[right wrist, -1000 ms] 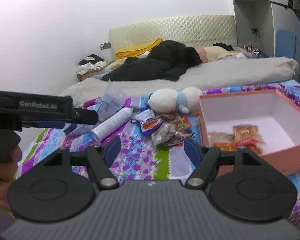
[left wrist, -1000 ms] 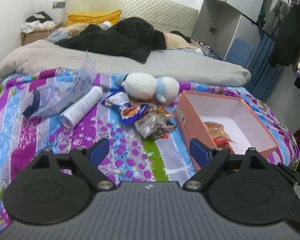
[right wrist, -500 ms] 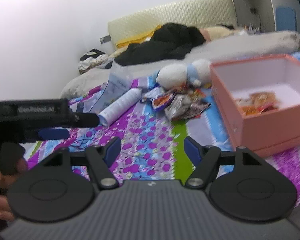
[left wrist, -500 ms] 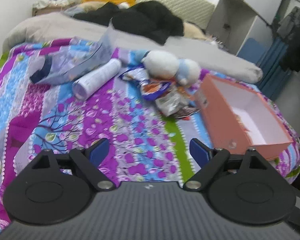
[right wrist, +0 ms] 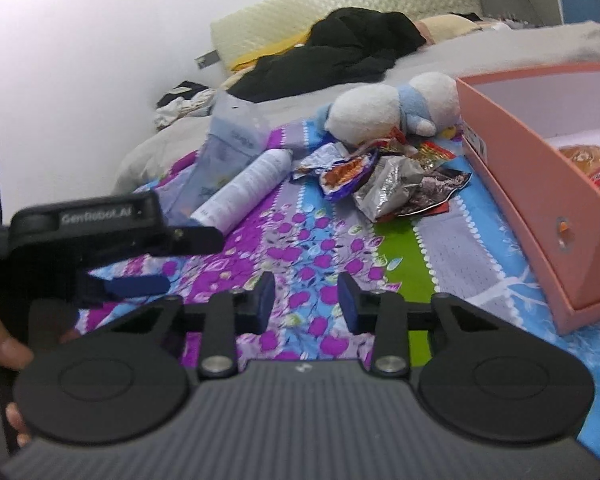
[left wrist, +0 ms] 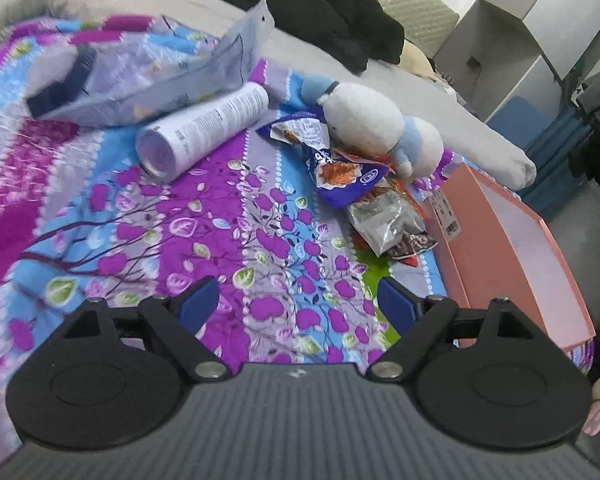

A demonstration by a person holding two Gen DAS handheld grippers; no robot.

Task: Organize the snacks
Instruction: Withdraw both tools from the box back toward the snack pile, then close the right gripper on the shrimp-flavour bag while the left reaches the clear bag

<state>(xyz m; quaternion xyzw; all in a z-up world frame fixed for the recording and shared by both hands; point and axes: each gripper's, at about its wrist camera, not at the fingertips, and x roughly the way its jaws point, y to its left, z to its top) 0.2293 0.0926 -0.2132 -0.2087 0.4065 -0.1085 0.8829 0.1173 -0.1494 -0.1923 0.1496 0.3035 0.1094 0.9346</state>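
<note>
A heap of snack packets lies on the flowered bedspread: a blue packet [left wrist: 340,172] and a silver packet [left wrist: 384,224], also in the right wrist view [right wrist: 388,188]. A pink box [left wrist: 496,248] stands to their right; the right wrist view shows the box [right wrist: 540,184] with orange snacks [right wrist: 592,164] inside. My left gripper [left wrist: 298,304] is open and empty above the bedspread, short of the heap. My right gripper [right wrist: 306,300] is partly closed with a gap between the pads, and empty. The left gripper also shows in the right wrist view [right wrist: 136,256].
A white spray can [left wrist: 204,132], a clear plastic bag [left wrist: 148,76] and a white and blue plush toy [left wrist: 376,124] lie behind the heap. Black clothes [right wrist: 340,52] and a grey blanket lie further back. A cupboard [left wrist: 512,40] stands at the right.
Both grippers have moved down and forward toward the bedspread and the heap. My right gripper's fingers have come closer together. The left gripper has stayed open.
</note>
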